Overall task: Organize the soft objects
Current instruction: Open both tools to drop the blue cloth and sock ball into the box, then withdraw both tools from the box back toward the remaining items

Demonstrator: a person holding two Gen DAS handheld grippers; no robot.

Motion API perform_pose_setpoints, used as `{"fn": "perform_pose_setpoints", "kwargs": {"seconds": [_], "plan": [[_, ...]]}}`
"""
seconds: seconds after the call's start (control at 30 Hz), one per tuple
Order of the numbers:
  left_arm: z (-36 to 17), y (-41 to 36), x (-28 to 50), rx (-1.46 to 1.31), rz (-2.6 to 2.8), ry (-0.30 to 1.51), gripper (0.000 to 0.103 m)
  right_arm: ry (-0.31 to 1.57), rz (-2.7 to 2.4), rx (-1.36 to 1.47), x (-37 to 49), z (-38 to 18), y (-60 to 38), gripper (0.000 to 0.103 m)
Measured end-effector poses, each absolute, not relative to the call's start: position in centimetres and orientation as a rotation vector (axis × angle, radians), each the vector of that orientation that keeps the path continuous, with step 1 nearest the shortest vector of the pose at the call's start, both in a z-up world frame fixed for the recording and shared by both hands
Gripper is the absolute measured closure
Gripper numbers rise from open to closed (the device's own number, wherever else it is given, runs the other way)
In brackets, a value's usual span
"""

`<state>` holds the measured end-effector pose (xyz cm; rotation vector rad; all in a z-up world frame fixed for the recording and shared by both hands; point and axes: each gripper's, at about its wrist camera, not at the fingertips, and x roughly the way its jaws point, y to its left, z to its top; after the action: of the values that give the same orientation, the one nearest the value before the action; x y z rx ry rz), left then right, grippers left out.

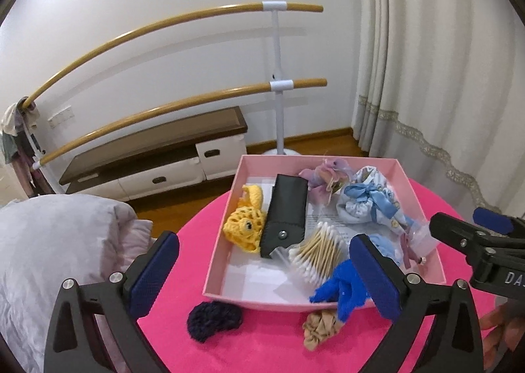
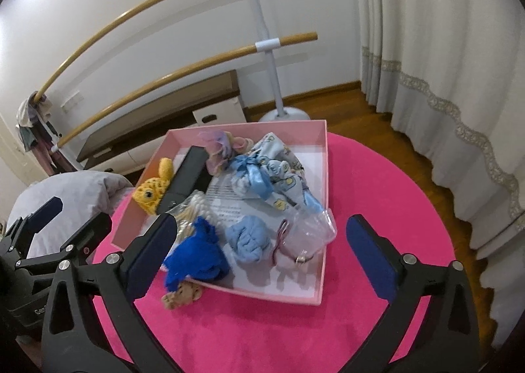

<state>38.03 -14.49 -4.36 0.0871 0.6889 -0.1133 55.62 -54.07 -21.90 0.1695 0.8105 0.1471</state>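
While both tools are hovering above the round pink table (image 2: 377,176), we are looking down into the pink box (image 1: 416,196), which is sitting toward the far side of the tabletop with its near wall facing us. Our left gripper (image 1: 262,271) is hanging with its fingers spread wide, pinching nothing; our right gripper (image 2: 259,255) is spread just as wide and equally empty.

The royal-blue fabric piece (image 1: 341,284) is draping over the box's near wall, its long axis running from inside the box outward toward us. Just beside it on the table, the beige scrunchie (image 1: 320,328) is lying against the box's outer wall, and the dark navy crocheted piece (image 1: 213,320) is resting apart from the box, to the left.

Inside, the black snap case (image 1: 285,215) is lying lengthwise, snap end toward us, between the yellow crocheted fish (image 1: 244,225) and the bundle of cotton swabs (image 1: 320,253). The light-blue ribboned pouch (image 1: 370,205) is filling the far right corner.

We are seeing open pink surface in front of the box and to its right, up to the table's curved edge.
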Motion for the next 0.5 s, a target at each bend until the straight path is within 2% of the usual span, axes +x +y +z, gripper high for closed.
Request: {"fn": "perform_pose_setpoints", "kwargs": {"seconds": [0.5], "plan": [[0.1,-9.4,25.4,0.022,-0.118,0.562,0.000,0.602,0.154,0.140,44.1,-15.5,-52.6,0.000]]}}
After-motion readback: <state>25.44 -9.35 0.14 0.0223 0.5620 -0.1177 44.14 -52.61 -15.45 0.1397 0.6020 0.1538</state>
